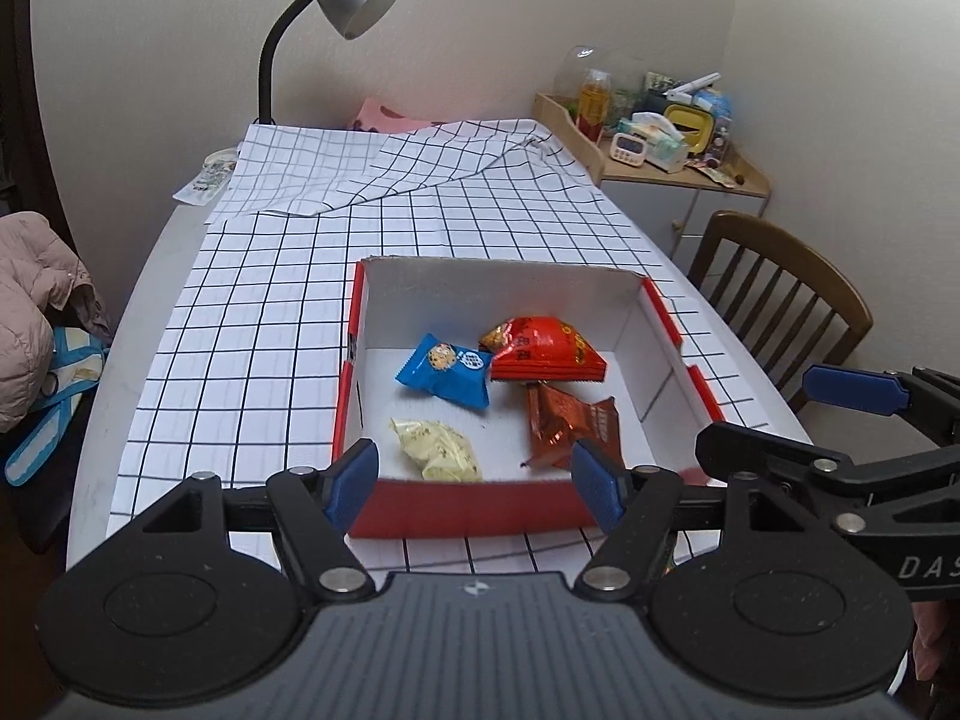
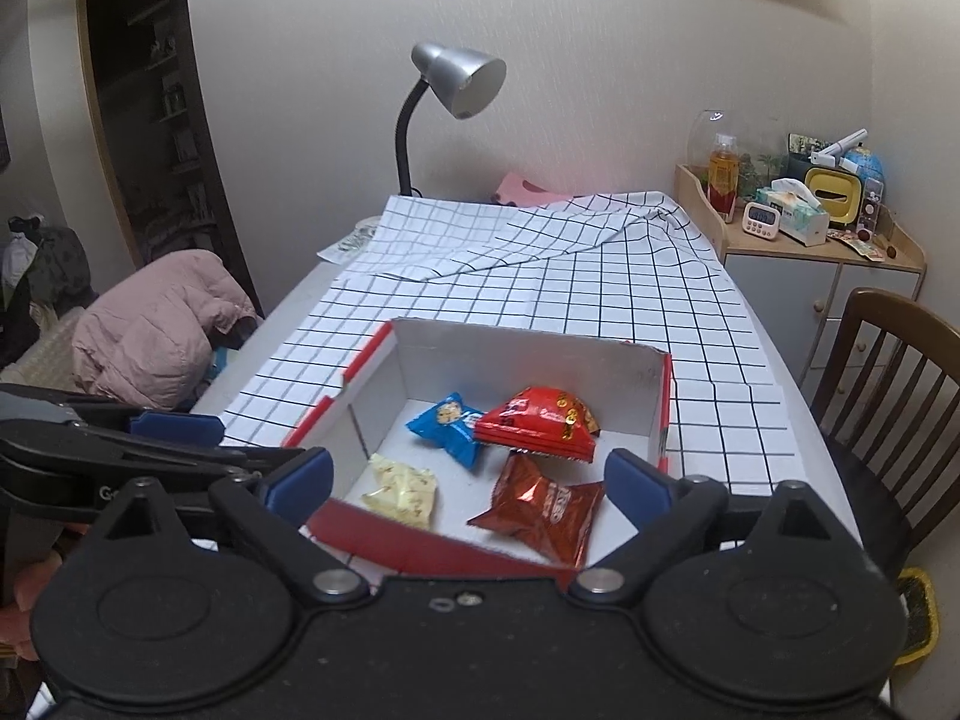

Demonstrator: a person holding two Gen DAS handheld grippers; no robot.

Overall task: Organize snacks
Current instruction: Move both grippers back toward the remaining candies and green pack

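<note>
Both the left hand-held gripper point(image 1: 474, 480) and the right hand-held gripper point(image 2: 471, 480) are released and grasp nothing. Just ahead of them on the desk point(image 1: 150, 312), the red box point(image 1: 468, 510) holds four snack packets: blue point(image 1: 444, 369), red point(image 1: 543, 351), brown point(image 1: 570, 423), pale yellow point(image 1: 438, 450).

Checked cloth point(image 1: 300, 312) and box point(image 1: 468, 507) on table point(image 1: 150, 276)

Brown packet point(image 2: 543, 507): we cannot read its print.
Box point(image 1: 468, 507) near wall: partly behind our left gripper's fingers point(image 1: 354, 480).
Chair point(image 2: 894, 384): cut off at the frame edge.
</note>
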